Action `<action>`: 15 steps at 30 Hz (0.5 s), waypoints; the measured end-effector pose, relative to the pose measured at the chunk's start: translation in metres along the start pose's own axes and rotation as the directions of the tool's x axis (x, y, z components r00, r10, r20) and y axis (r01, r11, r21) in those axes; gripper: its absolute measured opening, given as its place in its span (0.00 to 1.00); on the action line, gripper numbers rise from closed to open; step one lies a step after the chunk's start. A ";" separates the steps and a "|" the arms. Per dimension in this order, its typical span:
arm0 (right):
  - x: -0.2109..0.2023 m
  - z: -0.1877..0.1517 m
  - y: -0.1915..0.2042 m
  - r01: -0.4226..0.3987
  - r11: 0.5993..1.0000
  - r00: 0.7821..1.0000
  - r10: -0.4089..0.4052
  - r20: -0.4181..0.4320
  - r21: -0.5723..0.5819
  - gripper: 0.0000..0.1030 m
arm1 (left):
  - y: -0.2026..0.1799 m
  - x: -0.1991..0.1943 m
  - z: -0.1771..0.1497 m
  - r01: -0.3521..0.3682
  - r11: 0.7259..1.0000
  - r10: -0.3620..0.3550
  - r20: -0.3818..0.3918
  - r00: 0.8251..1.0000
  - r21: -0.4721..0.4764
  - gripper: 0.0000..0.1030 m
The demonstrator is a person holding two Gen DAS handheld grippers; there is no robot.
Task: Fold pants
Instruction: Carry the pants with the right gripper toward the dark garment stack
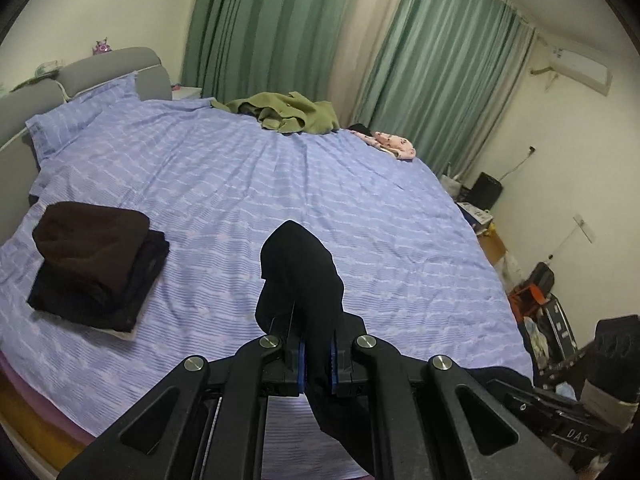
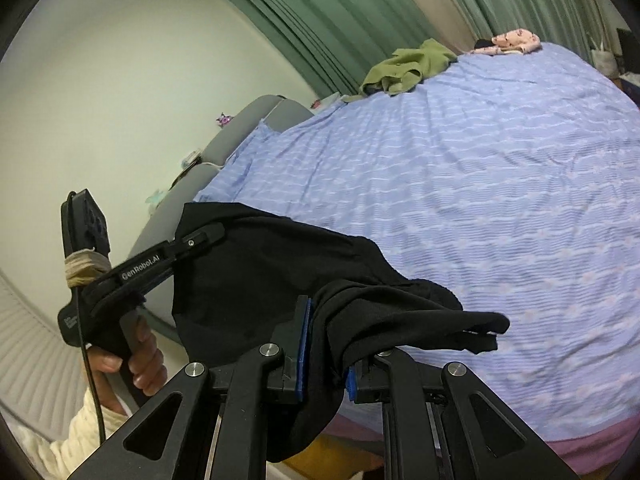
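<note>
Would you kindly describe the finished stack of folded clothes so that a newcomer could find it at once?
Start at the bed with the lilac striped sheet and look to the side nearer the grey headboard. The folded stack lies there, squared up, dark brown on top of black. The green heap and pink garment by the curtains are loose and crumpled.
</note>
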State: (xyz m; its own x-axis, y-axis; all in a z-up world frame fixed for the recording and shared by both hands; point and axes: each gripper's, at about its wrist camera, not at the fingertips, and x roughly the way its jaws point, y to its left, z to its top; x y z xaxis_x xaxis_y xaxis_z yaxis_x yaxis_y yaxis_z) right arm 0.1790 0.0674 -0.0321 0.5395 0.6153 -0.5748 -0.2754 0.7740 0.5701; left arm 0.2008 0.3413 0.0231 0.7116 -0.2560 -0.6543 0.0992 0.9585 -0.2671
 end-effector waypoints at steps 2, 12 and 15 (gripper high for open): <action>0.013 -0.013 0.025 0.008 0.999 1.000 -0.008 0.016 0.047 0.15 | 0.028 -0.012 0.006 0.024 0.999 -0.023 -0.011 1.000 0.026 0.09; 0.060 -0.025 0.113 0.044 0.999 0.999 -0.044 -0.009 0.015 0.15 | 0.103 -0.044 0.022 0.028 0.999 -0.028 -0.006 1.000 0.041 0.09; 0.068 -0.019 0.125 0.037 0.999 0.999 -0.037 -0.004 -0.016 0.15 | 0.115 -0.046 0.029 0.006 0.999 -0.006 0.009 1.000 0.042 0.09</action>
State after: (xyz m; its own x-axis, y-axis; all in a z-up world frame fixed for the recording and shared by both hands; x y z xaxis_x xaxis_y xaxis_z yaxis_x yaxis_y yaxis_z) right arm 0.1664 0.2084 -0.0111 0.5460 0.5871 -0.5977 -0.2683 0.7983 0.5392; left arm 0.1997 0.4670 0.0424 0.7169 -0.2609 -0.6465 0.1323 0.9614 -0.2413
